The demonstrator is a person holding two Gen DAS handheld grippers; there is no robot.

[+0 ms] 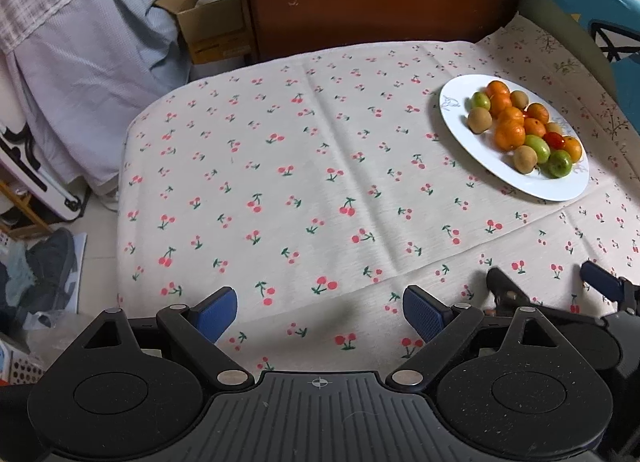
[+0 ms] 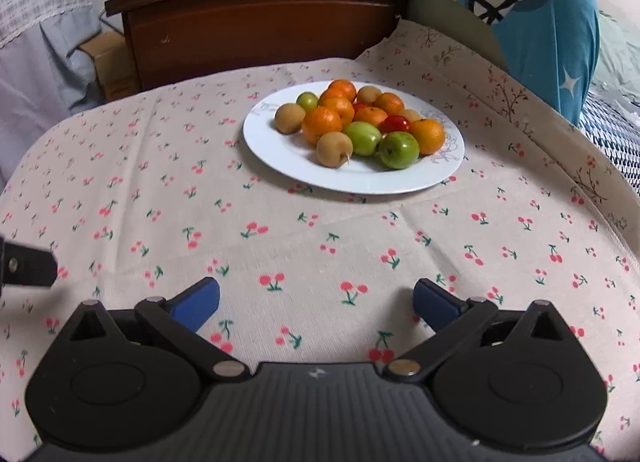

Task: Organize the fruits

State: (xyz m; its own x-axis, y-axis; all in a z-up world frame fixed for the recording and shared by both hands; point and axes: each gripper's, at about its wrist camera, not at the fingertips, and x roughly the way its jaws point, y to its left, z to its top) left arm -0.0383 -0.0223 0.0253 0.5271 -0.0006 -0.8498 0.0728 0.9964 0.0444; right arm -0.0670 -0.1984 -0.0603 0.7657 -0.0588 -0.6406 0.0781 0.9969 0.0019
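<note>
A white plate [image 2: 288, 154] holds a heap of small fruits: orange mandarins [image 2: 321, 124], green fruits [image 2: 398, 149], tan round fruits [image 2: 334, 149] and a red one [image 2: 394, 123]. In the left wrist view the same plate [image 1: 472, 134] sits at the far right. My right gripper [image 2: 316, 308] is open over the cherry-print cloth, short of the plate, nothing between its blue pads. My left gripper [image 1: 320, 312] is open too, empty, left of the plate. The right gripper's fingers [image 1: 600, 282] show at the lower right of the left wrist view.
The cherry-print cloth [image 1: 280, 182] covers the table. A dark wooden headboard [image 2: 256, 22] stands behind it. A blue cushion [image 2: 552, 30] lies at the right, a cardboard box [image 1: 208, 26] and pale fabric [image 1: 88, 74] at the left, clutter on the floor [image 1: 40, 270].
</note>
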